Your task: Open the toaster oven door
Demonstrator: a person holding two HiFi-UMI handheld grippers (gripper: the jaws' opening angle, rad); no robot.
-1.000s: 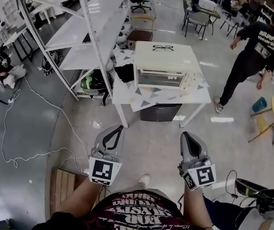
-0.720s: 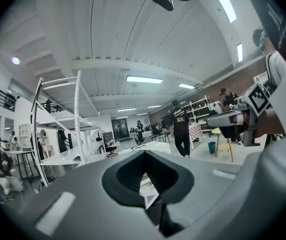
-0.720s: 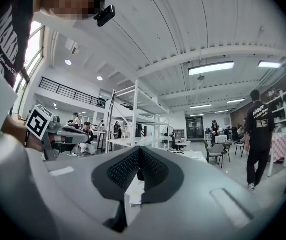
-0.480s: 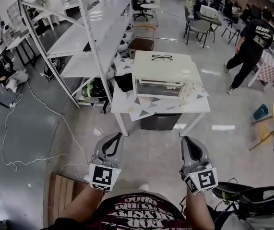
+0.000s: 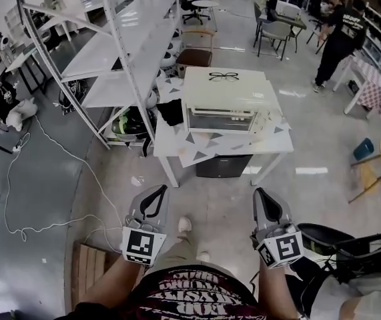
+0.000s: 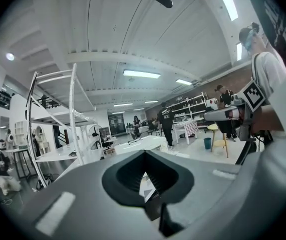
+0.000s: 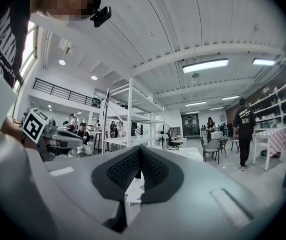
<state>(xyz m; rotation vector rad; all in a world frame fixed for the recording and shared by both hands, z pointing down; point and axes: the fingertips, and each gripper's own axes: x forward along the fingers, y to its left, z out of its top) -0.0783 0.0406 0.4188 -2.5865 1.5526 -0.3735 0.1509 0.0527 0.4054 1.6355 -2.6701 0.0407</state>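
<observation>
A white shelving rack [image 5: 120, 52] stands at far left. The left gripper [image 5: 155, 193] is held low, its jaws closed on nothing. Ahead, well apart from both grippers, the toaster oven [image 5: 227, 105] sits on a white bench [image 5: 177, 139], door closed, with eyeglasses [image 5: 224, 77] on top. The right gripper [image 5: 265, 195] is likewise closed and empty.
</observation>
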